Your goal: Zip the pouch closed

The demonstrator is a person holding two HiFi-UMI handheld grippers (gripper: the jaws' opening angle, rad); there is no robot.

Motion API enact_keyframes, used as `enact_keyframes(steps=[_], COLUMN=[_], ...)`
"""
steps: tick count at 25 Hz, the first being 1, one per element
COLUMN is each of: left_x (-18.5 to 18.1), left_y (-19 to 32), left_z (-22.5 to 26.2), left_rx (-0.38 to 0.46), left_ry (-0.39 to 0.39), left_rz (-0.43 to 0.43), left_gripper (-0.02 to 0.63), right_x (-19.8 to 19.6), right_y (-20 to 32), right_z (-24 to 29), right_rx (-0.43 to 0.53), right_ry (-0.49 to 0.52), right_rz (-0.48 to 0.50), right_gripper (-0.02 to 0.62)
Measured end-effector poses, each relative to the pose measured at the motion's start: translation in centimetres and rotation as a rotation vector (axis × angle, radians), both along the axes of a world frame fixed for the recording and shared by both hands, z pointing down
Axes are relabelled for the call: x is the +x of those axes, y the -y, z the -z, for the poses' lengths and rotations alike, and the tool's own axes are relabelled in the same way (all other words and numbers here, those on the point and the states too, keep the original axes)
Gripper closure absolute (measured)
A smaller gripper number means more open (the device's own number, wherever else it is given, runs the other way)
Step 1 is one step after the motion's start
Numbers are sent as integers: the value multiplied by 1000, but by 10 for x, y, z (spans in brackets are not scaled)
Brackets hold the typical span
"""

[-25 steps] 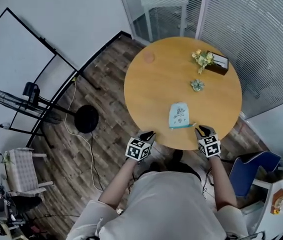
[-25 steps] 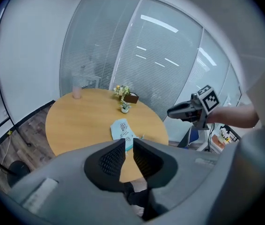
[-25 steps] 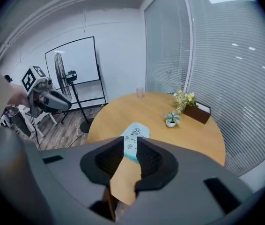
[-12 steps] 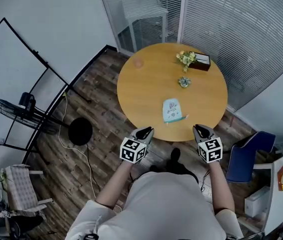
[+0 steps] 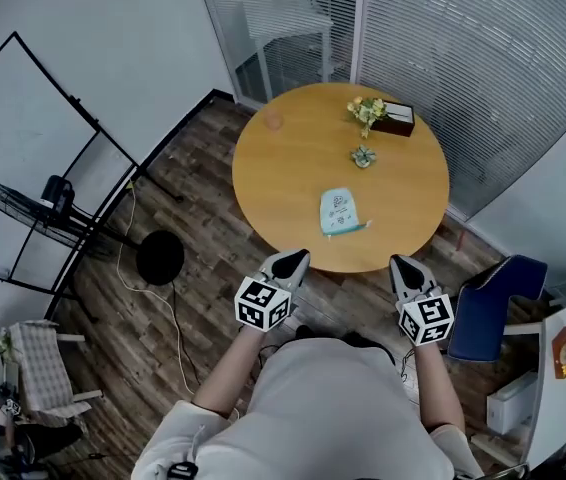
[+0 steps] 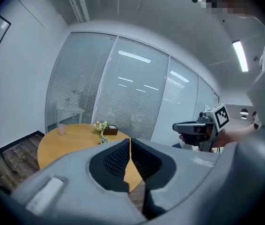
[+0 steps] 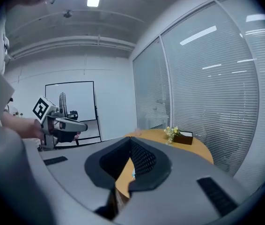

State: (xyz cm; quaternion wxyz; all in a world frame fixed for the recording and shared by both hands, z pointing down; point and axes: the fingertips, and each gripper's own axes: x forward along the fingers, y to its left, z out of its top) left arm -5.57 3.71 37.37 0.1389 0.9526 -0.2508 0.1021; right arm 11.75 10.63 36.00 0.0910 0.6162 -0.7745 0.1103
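Head view is showing the pale blue pouch (image 5: 337, 212) lying flat on the round table (image 5: 283, 158), toward its near edge, with the left gripper (image 5: 293, 259) and right gripper (image 5: 401, 265) hovering by the rim, both apart from the pouch. Each gripper view is adding what the head view is not resolving: both pairs of jaws are sitting together at the tips, clamping nothing
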Motion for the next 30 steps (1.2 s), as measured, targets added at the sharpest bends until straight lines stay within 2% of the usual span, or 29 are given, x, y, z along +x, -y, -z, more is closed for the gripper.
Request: enact_keyframes(steps=[6,12,30], left_x=[8,13,29], left_y=[-16,-24,-30], left_z=[25,33,33], left_rx=[24,48,26], left_ry=[-38,-28,-24], left_rz=[46,95,59], left_gripper=[588,588,588], right_x=[16,33,41], right_y=[-7,-9,-8], right_z=[14,24,21], right_rx=[1,16,10], right_ry=[-25,-22,-9], right_rz=[58,75,115], right_gripper=[592,592,592])
